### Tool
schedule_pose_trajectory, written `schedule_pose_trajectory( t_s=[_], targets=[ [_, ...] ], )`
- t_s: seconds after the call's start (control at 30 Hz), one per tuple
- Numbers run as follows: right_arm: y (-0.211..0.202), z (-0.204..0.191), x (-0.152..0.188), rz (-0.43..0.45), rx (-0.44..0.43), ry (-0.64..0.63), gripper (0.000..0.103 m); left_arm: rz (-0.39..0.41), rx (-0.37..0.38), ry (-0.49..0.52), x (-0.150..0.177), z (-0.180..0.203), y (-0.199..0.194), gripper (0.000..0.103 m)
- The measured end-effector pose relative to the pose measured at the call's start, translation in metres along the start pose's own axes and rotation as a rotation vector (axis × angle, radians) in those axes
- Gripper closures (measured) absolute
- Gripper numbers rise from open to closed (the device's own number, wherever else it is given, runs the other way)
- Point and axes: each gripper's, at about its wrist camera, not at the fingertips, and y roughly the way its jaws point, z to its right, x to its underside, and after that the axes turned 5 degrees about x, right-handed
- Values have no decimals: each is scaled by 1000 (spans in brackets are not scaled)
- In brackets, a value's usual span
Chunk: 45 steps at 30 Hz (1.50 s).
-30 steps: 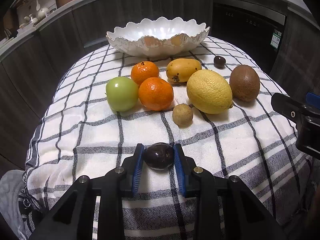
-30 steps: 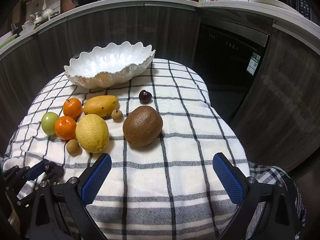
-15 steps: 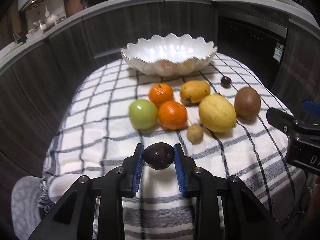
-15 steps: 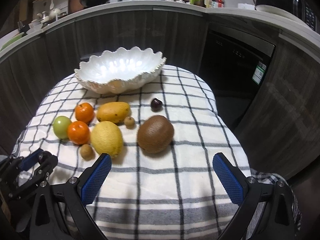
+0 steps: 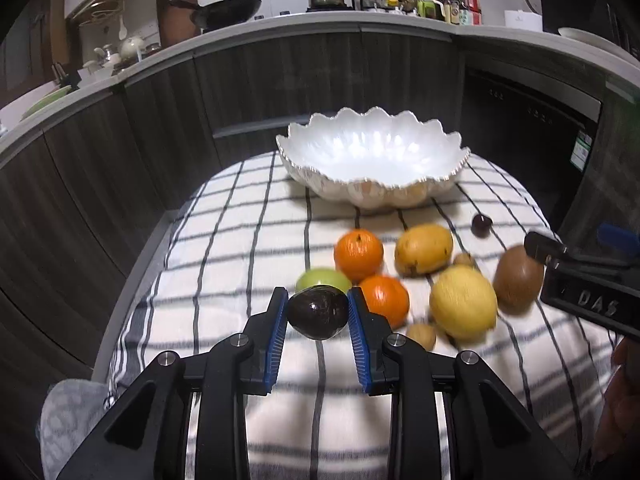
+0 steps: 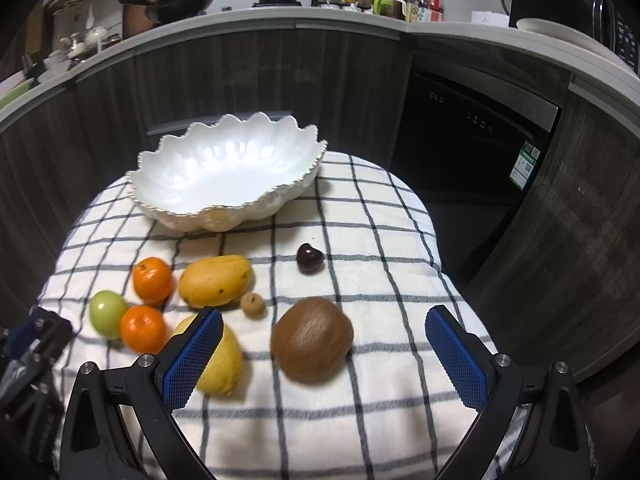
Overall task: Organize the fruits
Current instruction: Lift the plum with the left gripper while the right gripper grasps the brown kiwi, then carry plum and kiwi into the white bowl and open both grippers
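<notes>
The checked cloth [image 5: 248,232] lies bare to the left of the fruit and in front, up to its near-left edge by the dark cabinets. The scalloped white bowl [image 5: 372,156] sits at the far side, with nothing in it. The left gripper [image 5: 318,314] is clamped on a dark avocado [image 5: 318,312], lifted above the cloth in front of the green apple [image 5: 320,278]; its long axis runs crosswise between the pads, narrower end low and right. The right gripper [image 6: 324,346] stands wide apart above the kiwi [image 6: 312,338], touching nothing.
</notes>
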Motion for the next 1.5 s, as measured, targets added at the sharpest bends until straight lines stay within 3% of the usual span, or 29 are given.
schedule_pose_trajectory(
  t_s=[0.13,0.37,0.67,0.97,1.2,1.5],
  targets=[
    [24,1,-2,-60,5,18,2,15,-13,-4,-9,2,8,73],
    [53,-3,2,-132,0,13,19,-4,-19,-1,-9,5,20,73],
    [73,-9,14,-192,-27,6,22,-26,-19,4,-6,7,28,73],
    [77,-8,17,-211,-108,33,39,-28,-11,7,-6,9,28,73],
    [75,-7,16,-212,-128,29,40,-21,-13,10,-8,10,26,73],
    [50,-4,-2,-129,-119,15,40,5,-10,-1,-16,9,18,73]
  ],
)
